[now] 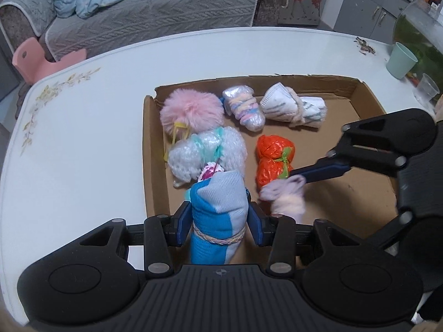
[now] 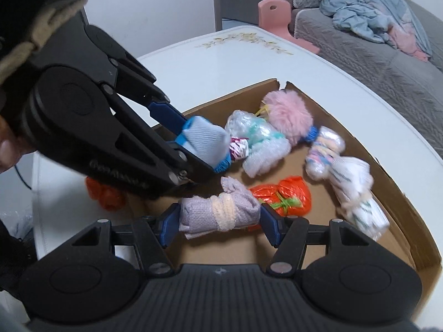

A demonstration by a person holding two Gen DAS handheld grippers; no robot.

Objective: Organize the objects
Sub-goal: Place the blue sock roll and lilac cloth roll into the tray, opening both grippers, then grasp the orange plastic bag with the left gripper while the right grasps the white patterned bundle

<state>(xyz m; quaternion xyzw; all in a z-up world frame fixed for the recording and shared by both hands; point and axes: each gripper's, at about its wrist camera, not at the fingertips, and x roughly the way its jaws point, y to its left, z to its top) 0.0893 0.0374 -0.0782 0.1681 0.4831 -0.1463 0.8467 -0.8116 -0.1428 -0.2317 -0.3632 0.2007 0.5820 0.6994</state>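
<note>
Clamping a blue-grey sock roll (image 1: 218, 215), the left gripper (image 1: 218, 221) held it over the near left edge of the cardboard box (image 1: 371, 94). The right gripper (image 2: 220, 217) was closed on a lilac roll (image 2: 218, 213) just beside the orange bundle (image 2: 288, 193). Farther in lay a pink pompom (image 1: 191, 110) and three pale rolls. Raised lettering on the left gripper's arm was too blurred to read.

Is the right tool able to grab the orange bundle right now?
Probably not yet. The right tool is already shut on the purple sock roll, which sits between it and the orange bundle just ahead.
</note>
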